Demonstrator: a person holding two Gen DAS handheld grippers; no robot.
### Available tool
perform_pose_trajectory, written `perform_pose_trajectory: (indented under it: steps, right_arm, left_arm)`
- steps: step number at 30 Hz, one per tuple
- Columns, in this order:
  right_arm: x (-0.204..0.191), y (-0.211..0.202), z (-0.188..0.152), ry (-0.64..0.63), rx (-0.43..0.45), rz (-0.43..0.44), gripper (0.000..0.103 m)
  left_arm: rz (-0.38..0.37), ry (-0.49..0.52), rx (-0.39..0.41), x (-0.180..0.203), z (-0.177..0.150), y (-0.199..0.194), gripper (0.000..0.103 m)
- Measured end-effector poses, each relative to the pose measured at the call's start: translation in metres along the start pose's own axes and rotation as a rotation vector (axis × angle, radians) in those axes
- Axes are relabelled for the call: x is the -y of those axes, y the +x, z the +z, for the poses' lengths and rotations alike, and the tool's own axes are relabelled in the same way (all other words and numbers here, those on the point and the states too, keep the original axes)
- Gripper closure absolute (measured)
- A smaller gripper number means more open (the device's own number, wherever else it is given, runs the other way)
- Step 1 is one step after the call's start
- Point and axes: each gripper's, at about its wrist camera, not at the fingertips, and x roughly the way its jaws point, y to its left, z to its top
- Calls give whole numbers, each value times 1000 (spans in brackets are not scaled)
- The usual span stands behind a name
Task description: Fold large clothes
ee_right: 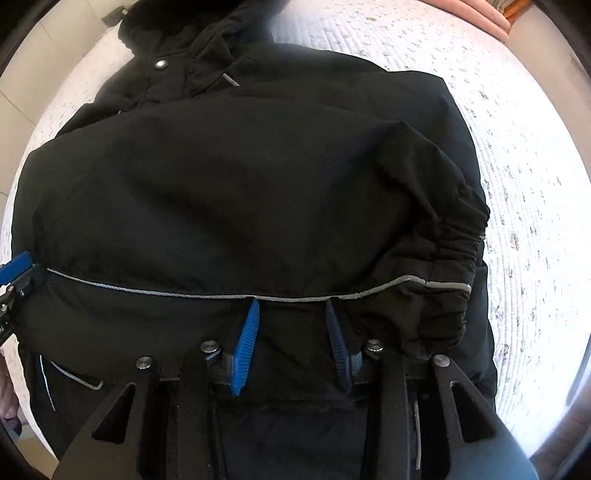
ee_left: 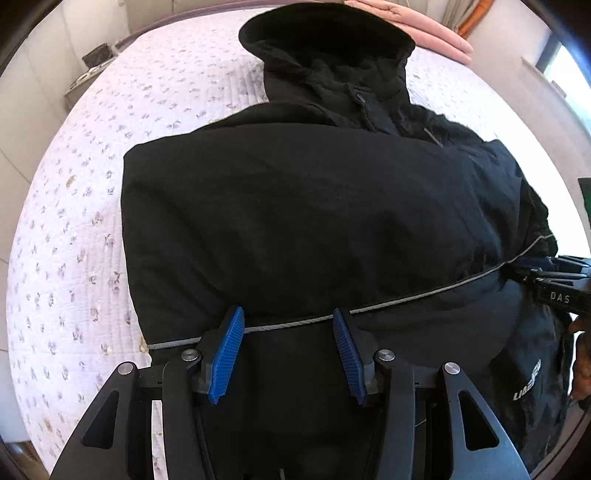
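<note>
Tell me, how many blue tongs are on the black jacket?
2. The left tongs sit open at the jacket hem's left part; the right tongs sit open further right.

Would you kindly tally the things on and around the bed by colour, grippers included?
Black: 1, the jacket
Pink: 1, the quilt at the far edge of the bed
Lilac floral: 1, the bedspread
Black with blue pads: 2, the left gripper and the right gripper
Total: 5

matt black cloth jacket [ee_left: 303,221]; quilted bedspread [ee_left: 74,229]
</note>
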Motion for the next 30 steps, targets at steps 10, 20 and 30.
perform_pose_trajectory:
  steps: [10,20,30]
  right_arm:
    - [54,-55,40,42,74,155,61]
    - [46,-87,179,84,275,245,54]
    - [26,-32,311,95,282,278,51]
  left_arm:
    - [-79,-29,145,-14,66,-66,51]
    - [-81,-205,204,-46,216,-36,51]
    - [-45,-195,112,-52,305,56,51]
